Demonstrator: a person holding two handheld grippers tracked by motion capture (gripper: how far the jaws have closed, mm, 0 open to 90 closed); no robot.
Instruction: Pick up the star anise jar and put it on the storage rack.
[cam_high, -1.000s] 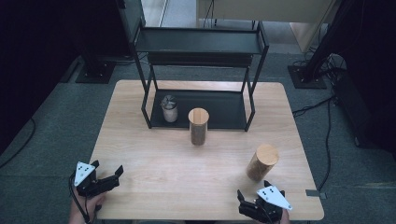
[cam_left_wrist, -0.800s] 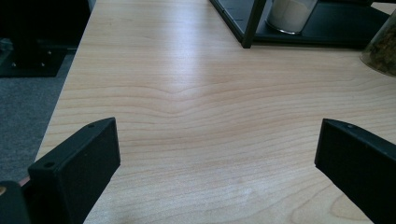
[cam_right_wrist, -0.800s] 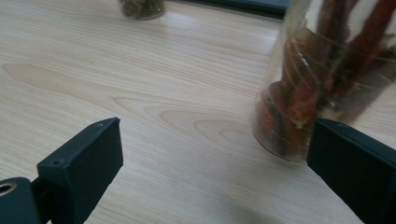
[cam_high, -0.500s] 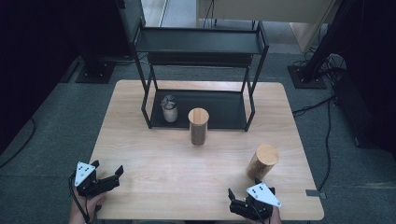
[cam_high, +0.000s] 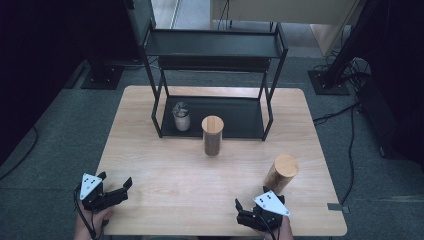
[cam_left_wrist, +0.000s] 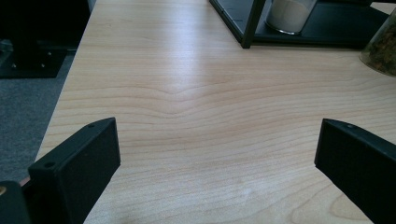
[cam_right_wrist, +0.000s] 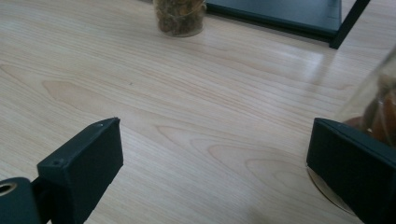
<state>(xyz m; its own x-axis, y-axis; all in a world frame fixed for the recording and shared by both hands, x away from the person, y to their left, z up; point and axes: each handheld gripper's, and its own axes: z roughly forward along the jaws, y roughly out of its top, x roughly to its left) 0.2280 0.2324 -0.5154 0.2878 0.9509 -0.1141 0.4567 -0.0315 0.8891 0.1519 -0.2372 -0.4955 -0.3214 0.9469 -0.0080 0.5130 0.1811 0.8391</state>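
Note:
Three jars stand on the wooden table (cam_high: 165, 165). A small jar of white powder (cam_high: 181, 116) (cam_left_wrist: 289, 13) sits on the lower shelf of a black rack (cam_high: 215, 47). In front of the rack is a wooden-lidded jar (cam_high: 212, 135) (cam_right_wrist: 180, 16) with brown contents. A second wooden-lidded jar (cam_high: 281, 172) (cam_right_wrist: 373, 109) stands at the front right, just beyond my right gripper (cam_high: 241, 212) (cam_right_wrist: 212, 154), beside its right jaw. That gripper is open with bare table between its jaws. My left gripper (cam_high: 116, 181) (cam_left_wrist: 217, 154) rests open at the front left corner, holding nothing.
The rack's base (cam_right_wrist: 280, 14) and a front post (cam_left_wrist: 252, 23) lie ahead of both grippers. Bare wood stretches between the grippers and the rack. The table's front edge is right behind both hands; grey carpet (cam_high: 60, 135) surrounds the table.
My right gripper has slid to the left along the front edge, still open. The left gripper and the jars have stayed where they were.

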